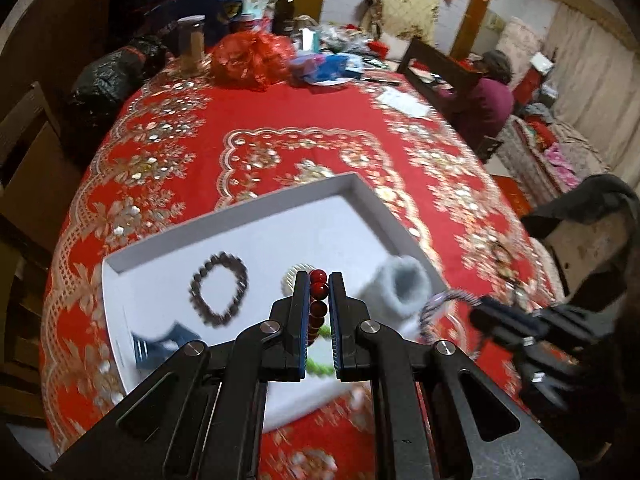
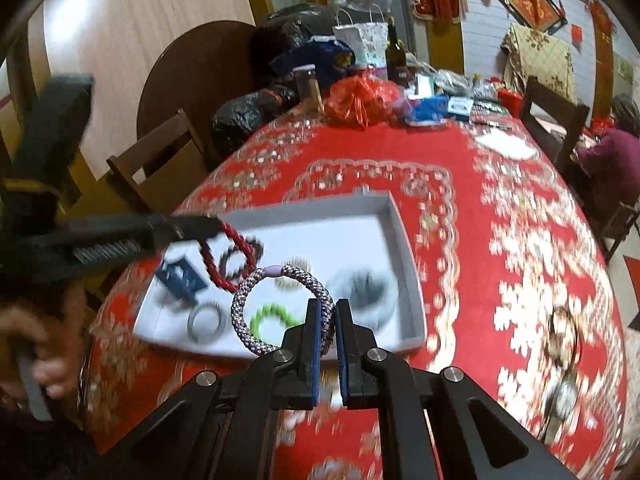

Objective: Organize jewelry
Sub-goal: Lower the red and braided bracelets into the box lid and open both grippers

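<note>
A white tray sits on the red tablecloth and also shows in the right wrist view. My left gripper is shut on a red bead bracelet, held above the tray; it also shows in the right wrist view, hanging from the left gripper. My right gripper is shut on a speckled woven bracelet over the tray's near edge. In the tray lie a dark bead bracelet, a green bracelet, a grey ring, a blue clip and a grey fuzzy band.
More jewelry lies on the cloth to the right of the tray. The table's far end holds a red bag, a bottle, a jar and clutter. Wooden chairs stand at the left. A person sits at far right.
</note>
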A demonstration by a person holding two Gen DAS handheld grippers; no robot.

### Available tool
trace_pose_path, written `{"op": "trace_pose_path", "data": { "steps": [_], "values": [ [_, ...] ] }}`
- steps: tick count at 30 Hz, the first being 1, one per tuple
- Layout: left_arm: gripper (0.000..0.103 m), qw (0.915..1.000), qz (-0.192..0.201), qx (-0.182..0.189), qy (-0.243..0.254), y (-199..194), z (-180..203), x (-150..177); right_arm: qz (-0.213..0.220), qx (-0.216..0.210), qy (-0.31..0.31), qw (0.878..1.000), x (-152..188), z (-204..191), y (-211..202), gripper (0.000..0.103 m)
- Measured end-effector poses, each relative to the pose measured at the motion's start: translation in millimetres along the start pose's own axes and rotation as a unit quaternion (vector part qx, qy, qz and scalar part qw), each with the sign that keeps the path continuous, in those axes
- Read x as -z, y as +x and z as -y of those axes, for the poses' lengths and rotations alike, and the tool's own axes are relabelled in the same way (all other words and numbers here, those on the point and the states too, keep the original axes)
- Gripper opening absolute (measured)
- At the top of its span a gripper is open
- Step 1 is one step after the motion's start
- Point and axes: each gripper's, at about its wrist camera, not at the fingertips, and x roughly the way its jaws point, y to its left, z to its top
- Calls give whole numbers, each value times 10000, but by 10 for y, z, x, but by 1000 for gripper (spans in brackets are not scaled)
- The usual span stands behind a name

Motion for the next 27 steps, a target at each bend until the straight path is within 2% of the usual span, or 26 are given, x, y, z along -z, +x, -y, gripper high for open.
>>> {"op": "trace_pose_path", "data": {
  "steps": [5, 12, 17, 21, 23, 27],
  "values": [
    [8, 9995, -5, -317, -55, 327, -125, -157, -178, 11, 219, 9996, -234, 168, 443, 6],
    [8, 9989, 60, -399, -224, 596, -255, -345, -486, -186, 608, 9968, -347, 385, 1029, 6],
    [8, 9994, 147, -255, -175, 722, -161, -444, -731, -102, 651, 9951, -338, 523, 1275, 6],
    [8, 9984, 357, 116, -430, 776, -166, -514, -827, -112, 742, 9938, -313, 613, 1336, 6],
    [8, 9977, 270, 219, -585, 885, -239, -526, -812, -107, 809, 9933, -316, 648, 1366, 6],
    [8, 9975, -85, 50, -693, 1133, -374, -430, -810, -72, 842, 9931, -310, 669, 1428, 6]
  ]
}}
